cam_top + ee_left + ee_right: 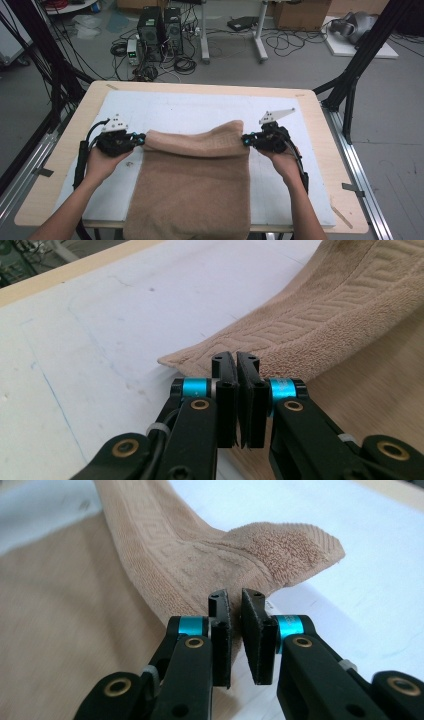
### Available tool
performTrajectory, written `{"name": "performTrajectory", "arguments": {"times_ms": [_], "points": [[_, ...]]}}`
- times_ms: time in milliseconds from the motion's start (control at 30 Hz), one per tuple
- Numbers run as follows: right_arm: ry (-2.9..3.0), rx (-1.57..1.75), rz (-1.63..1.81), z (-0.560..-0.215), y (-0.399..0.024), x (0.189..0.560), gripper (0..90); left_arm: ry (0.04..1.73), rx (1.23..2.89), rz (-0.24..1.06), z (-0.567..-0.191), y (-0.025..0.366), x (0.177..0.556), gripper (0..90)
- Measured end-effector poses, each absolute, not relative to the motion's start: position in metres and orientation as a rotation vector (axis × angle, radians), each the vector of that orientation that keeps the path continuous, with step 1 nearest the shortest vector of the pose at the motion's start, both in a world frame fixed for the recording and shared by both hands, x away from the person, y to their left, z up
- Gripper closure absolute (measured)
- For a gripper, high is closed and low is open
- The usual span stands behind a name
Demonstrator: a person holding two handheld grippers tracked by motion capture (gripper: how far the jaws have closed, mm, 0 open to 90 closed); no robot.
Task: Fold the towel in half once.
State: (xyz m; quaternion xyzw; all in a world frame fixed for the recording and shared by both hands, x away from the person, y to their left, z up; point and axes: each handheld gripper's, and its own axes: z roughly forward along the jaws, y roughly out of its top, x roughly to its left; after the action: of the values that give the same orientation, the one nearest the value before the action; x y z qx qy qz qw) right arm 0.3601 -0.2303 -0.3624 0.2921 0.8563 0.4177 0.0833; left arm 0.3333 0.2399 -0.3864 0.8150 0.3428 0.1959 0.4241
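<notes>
We hold a black gripper in each hand, our forearms bare. On the left gripper (141, 139) and the right gripper (245, 140) we see a pale grey three-cornered plate dotted with small holes, and a thick black cable trailing back along each wrist. Up close, our left gripper (236, 360) and right gripper (235, 596) have flat black jaw pads, bright blue metal collars, brass-coloured pivot bushings in glossy black links, and small white cable ties.

Wooden table (320, 150): white mat (165, 112), tan towel (192, 185).
</notes>
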Motion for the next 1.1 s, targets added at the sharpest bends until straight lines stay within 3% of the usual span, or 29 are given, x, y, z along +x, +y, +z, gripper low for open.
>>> {"name": "performTrajectory", "arguments": {"times_ms": [267, 333, 367, 533, 767, 933, 1033, 1100], "points": [[2.626, 0.846, 1.216, -0.394, -0.235, 0.304, 82.0, 0.807, 2.058, 0.428, -0.416, 0.244, 0.272, 85.9], [2.640, 0.857, 1.153, -0.404, -0.235, 0.297, 77.9, 0.805, 2.051, 0.393, -0.421, 0.246, 0.269, 80.6], [2.639, 0.851, 1.147, -0.411, -0.236, 0.294, 71.2, 0.805, 2.043, 0.382, -0.423, 0.247, 0.268, 73.4], [2.576, 0.902, 1.235, -0.413, -0.252, 0.298, 60.7, 0.844, 1.975, 0.341, -0.414, 0.252, 0.283, 58.0], [2.565, 0.925, 1.238, -0.394, -0.240, 0.330, 49.8, 0.884, 2.014, 0.377, -0.405, 0.239, 0.320, 52.6], [2.619, 0.963, 1.198, -0.407, -0.221, 0.351, 41.2, 0.941, 2.084, 0.267, -0.422, 0.229, 0.344, 44.2], [2.657, 0.986, 1.169, -0.417, -0.213, 0.357, 41.7, 0.976, 2.146, 0.210, -0.433, 0.224, 0.352, 40.4], [2.695, 0.990, 1.151, -0.425, -0.210, 0.360, 48.5, 0.967, 2.161, 0.217, -0.436, 0.223, 0.353, 43.2]]}}
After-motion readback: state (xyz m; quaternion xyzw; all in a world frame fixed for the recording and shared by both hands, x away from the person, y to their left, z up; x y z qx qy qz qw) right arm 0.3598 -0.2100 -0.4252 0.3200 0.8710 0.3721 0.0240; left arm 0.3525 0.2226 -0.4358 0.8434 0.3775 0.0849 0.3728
